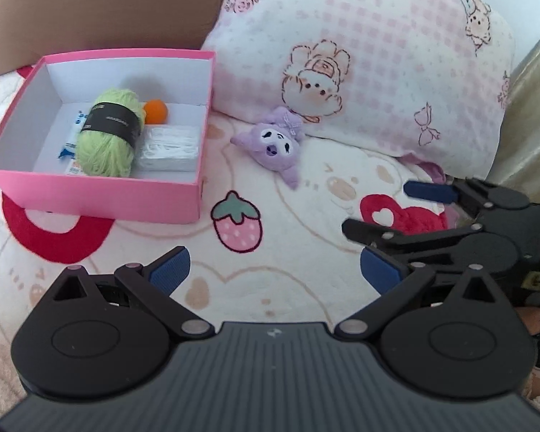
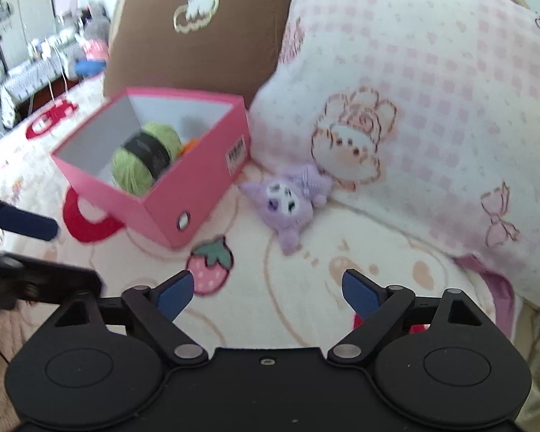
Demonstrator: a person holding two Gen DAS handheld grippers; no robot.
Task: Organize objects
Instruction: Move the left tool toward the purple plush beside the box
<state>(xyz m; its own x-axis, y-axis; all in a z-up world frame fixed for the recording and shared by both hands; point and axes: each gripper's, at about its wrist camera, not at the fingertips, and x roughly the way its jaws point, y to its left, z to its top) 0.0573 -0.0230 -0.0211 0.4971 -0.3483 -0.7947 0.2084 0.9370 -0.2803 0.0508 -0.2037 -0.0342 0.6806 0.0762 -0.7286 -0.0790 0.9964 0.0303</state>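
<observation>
A pink box (image 1: 100, 198) stands open on the bed at the left. Inside lie a green yarn skein (image 1: 106, 133), an orange ball (image 1: 155, 111), a white pack (image 1: 171, 147) and a blue-and-white tube (image 1: 72, 136). A purple plush toy (image 1: 275, 142) lies on the blanket just right of the box, against the pillow. My left gripper (image 1: 275, 271) is open and empty, short of the toy. My right gripper (image 2: 266, 293) is also open with nothing between its pads. The plush toy (image 2: 291, 201) lies beyond it and the box (image 2: 198, 198) to its left. Each gripper shows in the other's view, the right gripper (image 1: 388, 210) and the left gripper (image 2: 50, 248).
A pink checked pillow (image 1: 378, 54) rises behind the toy and a brown cushion (image 1: 108, 7) stands behind the box. The cream blanket carries a strawberry print (image 1: 237, 226). Gold fabric (image 1: 532, 108) borders the far right. Room furniture (image 2: 28, 54) shows beyond the bed's left edge.
</observation>
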